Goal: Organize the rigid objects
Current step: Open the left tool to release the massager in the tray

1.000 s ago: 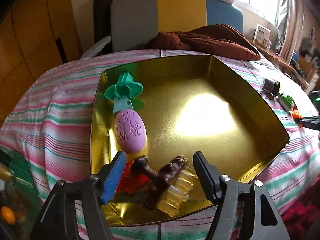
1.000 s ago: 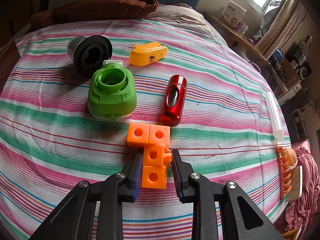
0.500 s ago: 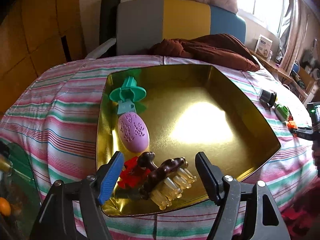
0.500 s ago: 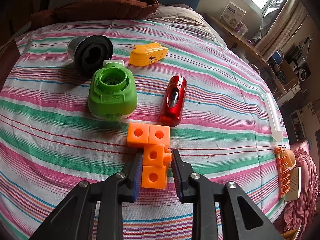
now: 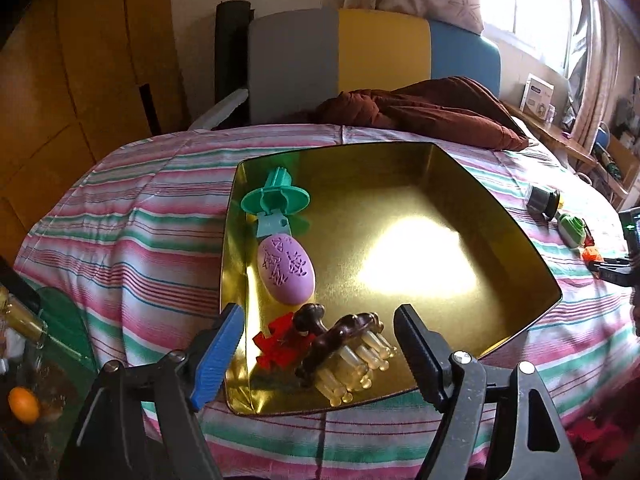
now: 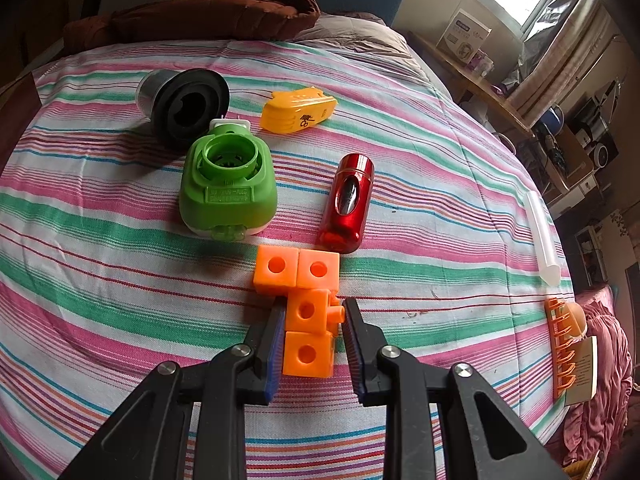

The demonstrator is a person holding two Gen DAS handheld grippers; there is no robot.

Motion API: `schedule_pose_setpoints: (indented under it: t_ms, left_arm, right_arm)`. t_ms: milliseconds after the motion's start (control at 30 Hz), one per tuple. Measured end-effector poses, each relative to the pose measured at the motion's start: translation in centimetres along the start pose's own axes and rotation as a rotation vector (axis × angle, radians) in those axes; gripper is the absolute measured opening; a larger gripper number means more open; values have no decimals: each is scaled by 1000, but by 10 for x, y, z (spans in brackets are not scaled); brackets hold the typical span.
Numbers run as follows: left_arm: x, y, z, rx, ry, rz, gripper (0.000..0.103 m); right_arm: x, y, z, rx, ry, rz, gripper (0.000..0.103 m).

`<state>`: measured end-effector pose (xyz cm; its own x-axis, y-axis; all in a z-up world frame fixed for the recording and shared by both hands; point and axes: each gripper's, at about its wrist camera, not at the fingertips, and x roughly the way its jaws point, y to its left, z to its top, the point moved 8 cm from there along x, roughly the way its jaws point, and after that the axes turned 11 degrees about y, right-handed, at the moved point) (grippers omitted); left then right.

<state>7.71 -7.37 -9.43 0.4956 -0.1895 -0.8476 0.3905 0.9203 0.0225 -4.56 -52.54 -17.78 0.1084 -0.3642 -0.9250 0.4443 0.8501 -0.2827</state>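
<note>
My left gripper (image 5: pixel 318 344) hung over the near edge of the shiny gold metal tray (image 5: pixel 460 184), which sat on the pink, green and white striped bedspread (image 5: pixel 132 232). Its jaws stood wide apart and had just been opening further; nothing was pressed between them. Beyond the tips, in the tray's near corner, lay the dark brown wooden massage brush with translucent yellowish prongs (image 5: pixel 344 344), resting partly on a red plastic puzzle-shaped piece (image 5: pixel 280 340). Further along the tray's left wall lay a lilac egg-shaped plastic piece (image 5: pixel 287 274) just in front of a teal plastic flanged fitting (image 5: pixel 276 200).

My right gripper (image 6: pixel 314 334) was closed on the orange plastic linked-cube piece (image 6: pixel 306 308), both pads pressed against the sides of its lower cubes, which lay on the bedspread. The two upper cubes stuck out past the tips. Beyond them lay a glossy red metal cylinder (image 6: pixel 348 204), a green plastic housing with a round opening (image 6: pixel 228 188), a black and silver round cup-shaped part (image 6: pixel 186 106) and a yellow plastic clip-like case (image 6: pixel 298 112). A white plastic tube (image 6: pixel 542 238) lay well apart near the right edge of the bed.
</note>
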Motion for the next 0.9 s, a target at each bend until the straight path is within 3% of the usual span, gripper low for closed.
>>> schedule_pose_setpoints:
  t_ms: [767,900]
  left_arm:
    - [-7,23,-7,-79,-12,0,78]
    - [-10,26,-8,-83,-22,8,78]
  right_arm:
    - [-7,8,-8,-8,35,-6,26]
    - [-12,14,-13,-9,59,31,26]
